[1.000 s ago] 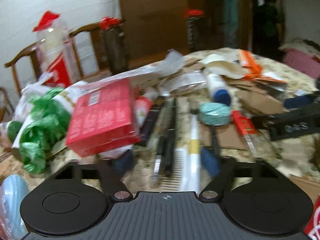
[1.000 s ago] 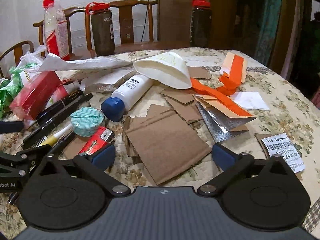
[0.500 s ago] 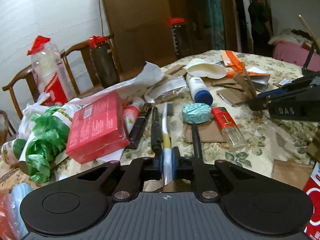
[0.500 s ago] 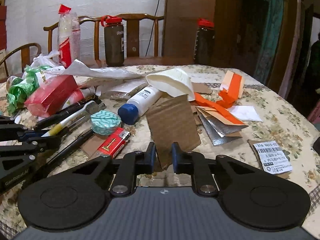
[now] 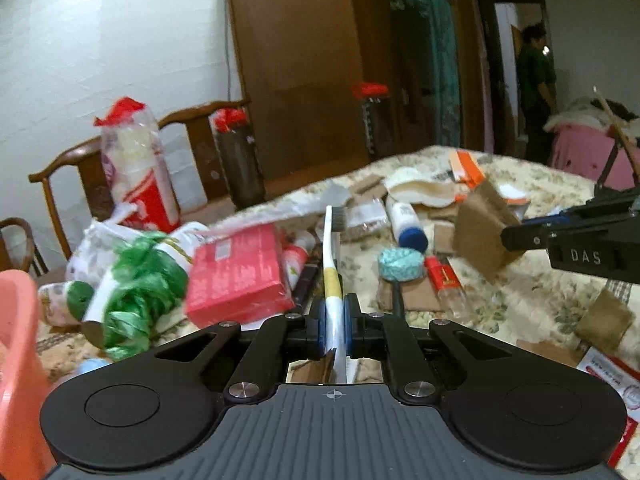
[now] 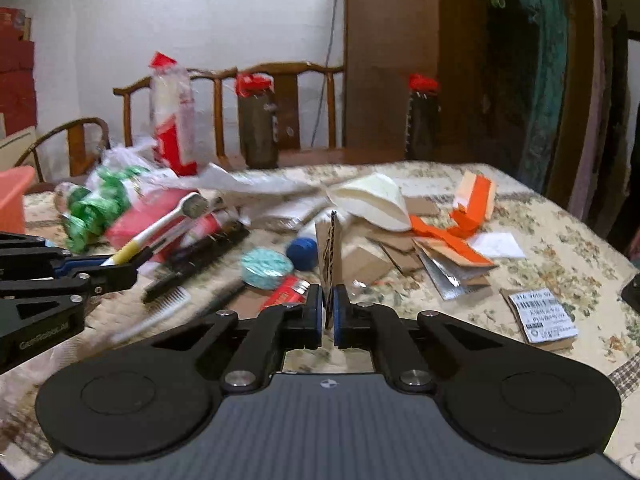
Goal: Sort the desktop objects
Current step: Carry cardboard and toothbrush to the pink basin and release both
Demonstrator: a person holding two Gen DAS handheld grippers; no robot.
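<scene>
My left gripper (image 5: 334, 322) is shut on a white and yellow toothbrush (image 5: 330, 256) and holds it above the table, bristles pointing away; it also shows in the right wrist view (image 6: 156, 232). My right gripper (image 6: 328, 312) is shut on a piece of brown cardboard (image 6: 330, 256), held edge-on above the table; the same piece shows in the left wrist view (image 5: 482, 228). On the flowered tablecloth (image 6: 560, 240) lie a red box (image 5: 238, 276), a teal round tin (image 6: 267, 266), a white bottle with a blue cap (image 5: 404, 224) and a comb (image 6: 168, 304).
An orange basket (image 5: 16, 360) stands at the near left. A green and white bag (image 5: 132, 280), orange paper (image 6: 468, 216), more cardboard pieces (image 6: 404, 240), a white bowl (image 6: 372, 200) and a labelled card (image 6: 544, 316) clutter the table. Chairs and dark bottles stand behind it.
Both grippers closed from open a second ago, the left on the toothbrush, the right on the cardboard. Both have since lifted their items off the table.
</scene>
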